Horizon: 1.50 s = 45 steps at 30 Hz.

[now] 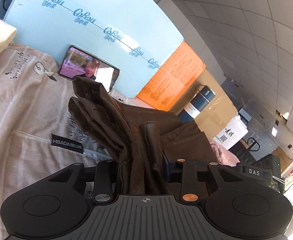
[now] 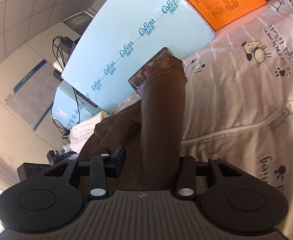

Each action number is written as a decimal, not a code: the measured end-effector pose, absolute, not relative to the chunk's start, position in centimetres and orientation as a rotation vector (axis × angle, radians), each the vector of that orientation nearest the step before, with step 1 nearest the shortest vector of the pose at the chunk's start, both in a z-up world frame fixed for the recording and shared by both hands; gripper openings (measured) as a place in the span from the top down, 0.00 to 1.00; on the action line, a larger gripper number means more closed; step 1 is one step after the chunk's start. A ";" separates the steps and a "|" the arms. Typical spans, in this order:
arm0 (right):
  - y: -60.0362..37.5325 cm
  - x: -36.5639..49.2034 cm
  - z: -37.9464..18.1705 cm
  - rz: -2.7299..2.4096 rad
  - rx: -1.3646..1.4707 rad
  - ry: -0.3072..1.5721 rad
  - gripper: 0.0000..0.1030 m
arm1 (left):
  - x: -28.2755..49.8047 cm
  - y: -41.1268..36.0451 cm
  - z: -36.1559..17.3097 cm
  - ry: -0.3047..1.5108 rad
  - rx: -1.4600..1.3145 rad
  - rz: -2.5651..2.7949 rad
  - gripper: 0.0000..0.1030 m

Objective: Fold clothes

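While one phone [image 1: 88,68] glows behind, each hand-held gripper [image 1: 141,160] [image 2: 150,160] clamps the one brown garment [image 1: 110,110].

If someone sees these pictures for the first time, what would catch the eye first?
Probably the dark brown garment, bunched and lifted between both views, clamped in the left hand-held gripper and the right hand-held gripper. Behind it, a lit smartphone leans against a pale blue printed box on the beige cartoon-print bedsheet.
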State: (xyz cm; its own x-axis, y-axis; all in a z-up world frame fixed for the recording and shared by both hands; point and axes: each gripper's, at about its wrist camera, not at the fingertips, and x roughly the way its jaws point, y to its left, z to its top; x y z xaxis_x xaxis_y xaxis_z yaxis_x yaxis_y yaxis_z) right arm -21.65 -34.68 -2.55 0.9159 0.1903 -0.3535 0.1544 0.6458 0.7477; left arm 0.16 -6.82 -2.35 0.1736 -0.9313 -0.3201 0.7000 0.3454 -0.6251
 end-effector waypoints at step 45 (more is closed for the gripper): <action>-12.3 14.6 -0.7 0.140 0.384 0.442 0.48 | 20.1 10.2 0.1 0.343 -0.139 -0.332 0.44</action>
